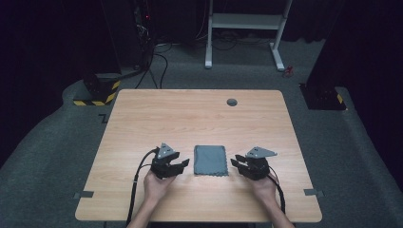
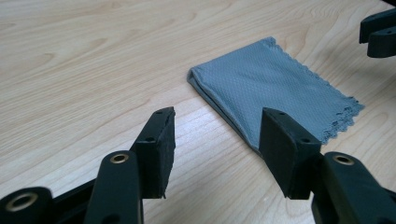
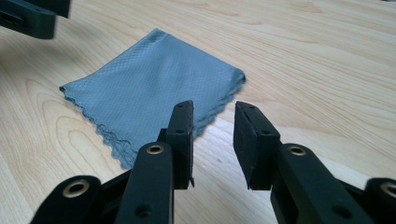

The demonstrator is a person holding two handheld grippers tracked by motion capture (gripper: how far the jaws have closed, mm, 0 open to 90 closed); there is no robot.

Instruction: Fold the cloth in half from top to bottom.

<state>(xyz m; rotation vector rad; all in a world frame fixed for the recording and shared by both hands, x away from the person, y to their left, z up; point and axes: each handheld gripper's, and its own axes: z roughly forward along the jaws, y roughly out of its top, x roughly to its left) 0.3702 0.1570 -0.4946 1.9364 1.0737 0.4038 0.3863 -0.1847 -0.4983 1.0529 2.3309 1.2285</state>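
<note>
Operator: Left gripper (image 1: 183,164) and right gripper (image 1: 236,163), high view: both empty, flanking my folded grey cloth (image 1: 210,160) on the table (image 1: 142,114).

Checker: Left gripper view?

Operator: Jaws apart, nothing between; cloth (image 2: 271,88) looks soft, light.

Checker: Right gripper view?

Operator: Narrower gap, empty. I judge the scalloped edge (image 3: 107,135) best for pinching.

Light wooden rectangular table (image 1: 199,114) with rounded corners; visible grain runs lengthwise. A small round dark grey cap (image 1: 232,102) sits in the tabletop near the far edge, right of centre. Grey carpeted floor (image 1: 62,156) surrounds the table; two short strips of grey tape (image 1: 83,194) lie on it, one at either side of the near end. Beyond: a white metal desk frame (image 1: 247,28), black cables (image 1: 159,64), and a black base with yellow-black hazard striping (image 1: 97,92) at far left.
</note>
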